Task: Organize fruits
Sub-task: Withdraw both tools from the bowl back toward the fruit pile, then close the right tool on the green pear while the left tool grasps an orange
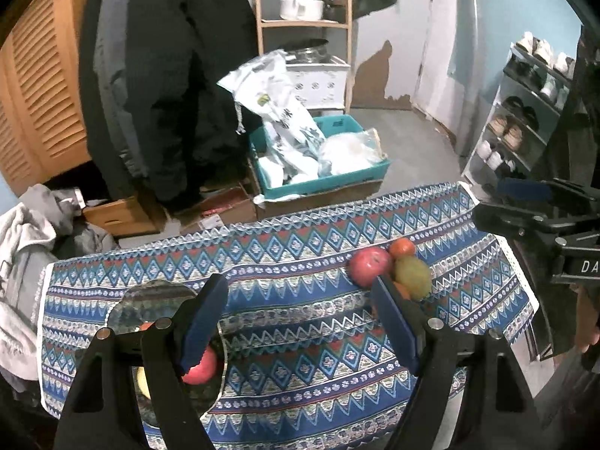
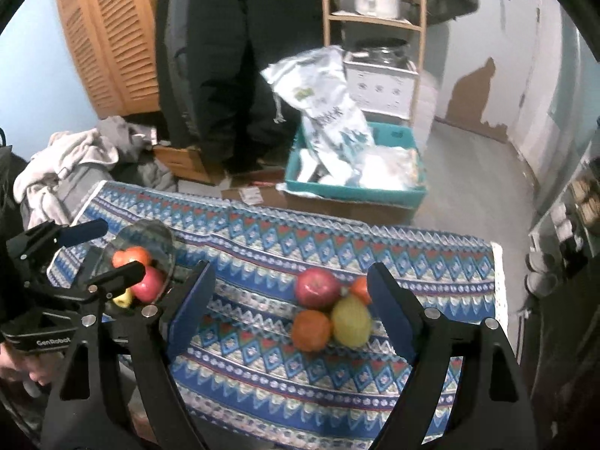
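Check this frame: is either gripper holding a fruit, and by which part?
Nothing is held. The left gripper and the right gripper both stand open and empty above the patterned blue tablecloth.

I'm looking into a lived-in home: coats [image 2: 225, 56] hang at twelve o'clock, a shoe rack [image 1: 525, 112] stands at two, laundry [image 2: 67, 165] is heaped at ten, and pots fill a wooden shelf [image 2: 375, 18].

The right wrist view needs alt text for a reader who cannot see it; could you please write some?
The open right gripper hovers over a red apple, two oranges and a yellow-green fruit clustered on a patterned tablecloth. At left, the left gripper is by a glass bowl holding more fruit.
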`<state>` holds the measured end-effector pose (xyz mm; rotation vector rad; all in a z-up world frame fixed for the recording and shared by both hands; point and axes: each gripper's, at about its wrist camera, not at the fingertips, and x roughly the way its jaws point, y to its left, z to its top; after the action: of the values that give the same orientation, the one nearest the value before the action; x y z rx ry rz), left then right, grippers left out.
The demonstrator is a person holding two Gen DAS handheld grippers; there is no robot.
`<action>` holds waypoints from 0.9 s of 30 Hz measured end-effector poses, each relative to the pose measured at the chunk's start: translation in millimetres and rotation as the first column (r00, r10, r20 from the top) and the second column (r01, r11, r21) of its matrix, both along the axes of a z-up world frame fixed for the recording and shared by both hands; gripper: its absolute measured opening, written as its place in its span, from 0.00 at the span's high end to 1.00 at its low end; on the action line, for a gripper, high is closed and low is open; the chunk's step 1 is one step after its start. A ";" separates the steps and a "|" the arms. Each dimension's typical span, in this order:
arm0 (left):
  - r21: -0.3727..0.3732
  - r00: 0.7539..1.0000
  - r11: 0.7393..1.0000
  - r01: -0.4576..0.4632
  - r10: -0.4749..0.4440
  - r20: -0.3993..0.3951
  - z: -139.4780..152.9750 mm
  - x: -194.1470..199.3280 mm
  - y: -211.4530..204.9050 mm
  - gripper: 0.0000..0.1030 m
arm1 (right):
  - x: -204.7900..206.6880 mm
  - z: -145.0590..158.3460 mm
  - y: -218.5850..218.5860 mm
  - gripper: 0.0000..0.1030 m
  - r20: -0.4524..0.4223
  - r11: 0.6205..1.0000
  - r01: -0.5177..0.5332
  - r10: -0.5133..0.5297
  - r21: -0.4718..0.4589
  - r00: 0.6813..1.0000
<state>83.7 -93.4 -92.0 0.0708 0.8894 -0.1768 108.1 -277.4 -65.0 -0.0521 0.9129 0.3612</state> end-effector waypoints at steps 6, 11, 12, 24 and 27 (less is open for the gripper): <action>0.014 1.000 1.000 0.022 -0.022 -0.020 -10.7 9.8 -15.9 0.22 | 6.2 -18.9 -23.3 0.19 -0.049 0.999 0.041 -0.041 -0.006 0.998; 0.018 0.998 0.999 0.041 -0.040 -0.044 -23.6 20.2 -27.4 0.22 | 11.5 -32.7 -34.4 0.19 -0.079 0.998 0.061 -0.062 -0.012 0.995; 0.014 0.998 0.999 0.045 -0.045 -0.053 -26.9 22.4 -29.7 0.22 | 13.1 -36.7 -36.3 0.19 -0.090 0.998 0.064 -0.065 -0.011 0.994; -0.011 0.985 0.999 0.050 -0.051 -0.166 -80.0 51.7 -38.7 0.22 | 36.1 -100.9 -50.7 0.19 -0.248 0.996 0.092 -0.094 -0.019 0.964; -0.006 0.983 0.999 0.054 -0.054 -0.178 -91.0 57.4 -42.6 0.22 | 40.4 -116.9 -52.3 0.19 -0.276 0.994 0.096 -0.106 -0.048 0.955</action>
<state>141.1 -136.0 -183.0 0.0788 1.0662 -0.2370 148.5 -329.6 -181.9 0.0152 1.1960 0.2613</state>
